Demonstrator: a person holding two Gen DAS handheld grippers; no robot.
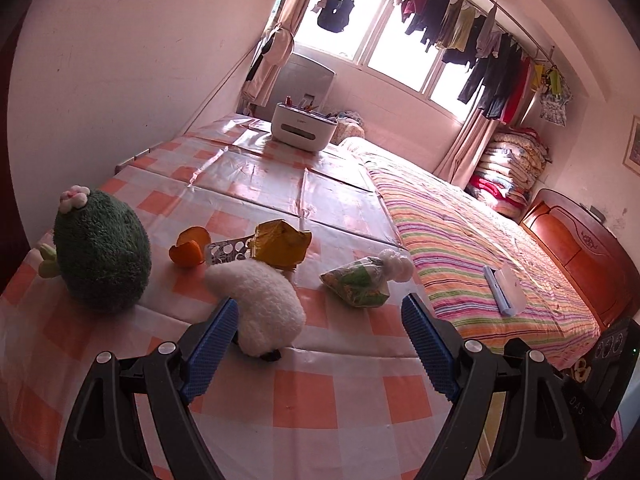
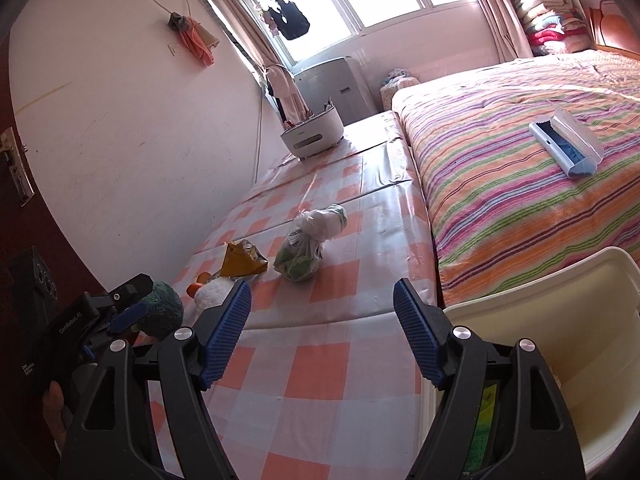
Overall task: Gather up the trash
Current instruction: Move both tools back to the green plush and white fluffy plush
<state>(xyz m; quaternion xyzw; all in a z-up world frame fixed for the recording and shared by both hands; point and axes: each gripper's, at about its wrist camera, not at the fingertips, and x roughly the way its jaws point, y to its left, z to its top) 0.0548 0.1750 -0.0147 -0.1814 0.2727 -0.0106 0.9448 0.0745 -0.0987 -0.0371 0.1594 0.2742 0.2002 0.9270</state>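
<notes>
Both tongs are found released, jaws spread wide with nothing between them: the left tongs are held low over the checked tabletop, the right tongs likewise, with a cream bin just beside the right jaw. The trash is located ahead of the jaws: a knotted plastic bag of green scraps, a crumpled yellow wrapper and orange peel, all lying on the tabletop. A white plush is seen touching the left jaw's inner pad, and a green plush stands near. A risk is judged here: were the left tongs closed from this position, the plush, not trash, would be taken; the slack bag could also slip or tear if pinched by its film. The peel is largely hidden behind the plush in the right view, and a perforated grey item beside the wrapper cannot be identified, possibly a blister strip. The bin's contents are cut off.
</notes>
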